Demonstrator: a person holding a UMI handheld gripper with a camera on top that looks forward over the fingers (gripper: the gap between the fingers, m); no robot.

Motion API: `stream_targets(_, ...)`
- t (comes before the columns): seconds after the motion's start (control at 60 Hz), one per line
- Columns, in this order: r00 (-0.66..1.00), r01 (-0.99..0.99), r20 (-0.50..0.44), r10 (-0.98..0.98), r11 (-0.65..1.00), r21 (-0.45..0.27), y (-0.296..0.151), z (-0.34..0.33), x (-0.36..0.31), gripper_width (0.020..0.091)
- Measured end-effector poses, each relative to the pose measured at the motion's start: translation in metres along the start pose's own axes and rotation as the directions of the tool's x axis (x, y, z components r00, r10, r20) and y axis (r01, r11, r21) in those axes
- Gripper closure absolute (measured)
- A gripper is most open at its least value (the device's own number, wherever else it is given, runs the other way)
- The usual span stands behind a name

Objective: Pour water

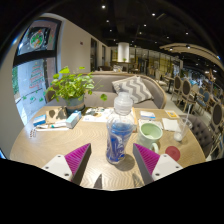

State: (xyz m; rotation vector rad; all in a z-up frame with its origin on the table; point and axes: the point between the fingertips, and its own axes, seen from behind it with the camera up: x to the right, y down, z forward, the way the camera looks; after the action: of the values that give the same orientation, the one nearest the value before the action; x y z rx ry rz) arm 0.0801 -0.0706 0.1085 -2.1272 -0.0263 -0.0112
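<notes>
A clear plastic water bottle point(120, 130) with a blue label and a white cap stands upright on the round wooden table point(60, 140). It is between and just ahead of my fingertips, with a gap at each side. My gripper point(112, 160) is open; its magenta pads point(78, 158) flank the bottle's base without touching it. A green cup point(150, 133) on a saucer sits to the right of the bottle, beyond the right finger.
A potted green plant point(70, 88) stands at the back left of the table, with a blue book point(55, 122) and small items near it. A red saucer point(172, 153) and a white cup point(178, 132) lie right. A grey sofa point(125, 90) is behind.
</notes>
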Motion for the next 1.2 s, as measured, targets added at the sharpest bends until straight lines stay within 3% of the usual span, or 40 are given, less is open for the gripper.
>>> stream_targets(0.2,0.998,-0.051,0.037,0.05,0.998,0.036,-0.016,0.071,0.008,0.027)
stream_targets(0.317,0.998,-0.058,0.033,0.056,0.997,0.048,-0.012,0.094,0.013,0.039)
stream_targets(0.4,0.998,-0.059,0.021,0.058,0.996,0.061,-0.011,0.1,0.016,0.0581)
stream_targets(0.683,0.996,-0.058,0.069,0.054,0.997,0.053,-0.013,0.097,0.013,0.077)
stream_targets(0.85,0.987,-0.087,0.141,0.076,0.993,0.074,-0.039,0.083,-0.002,0.0772)
stream_targets(0.95,0.935,-0.265,0.263,0.239,0.962,0.066,-0.072,0.067,-0.016,0.0773)
stream_targets(1.067,0.754,-0.558,0.405,0.518,0.83,-0.022,-0.112,0.056,-0.026,0.0774)
stream_targets(1.2,0.327,-0.836,0.504,0.8,0.494,-0.241,-0.149,0.055,-0.025,0.0777)
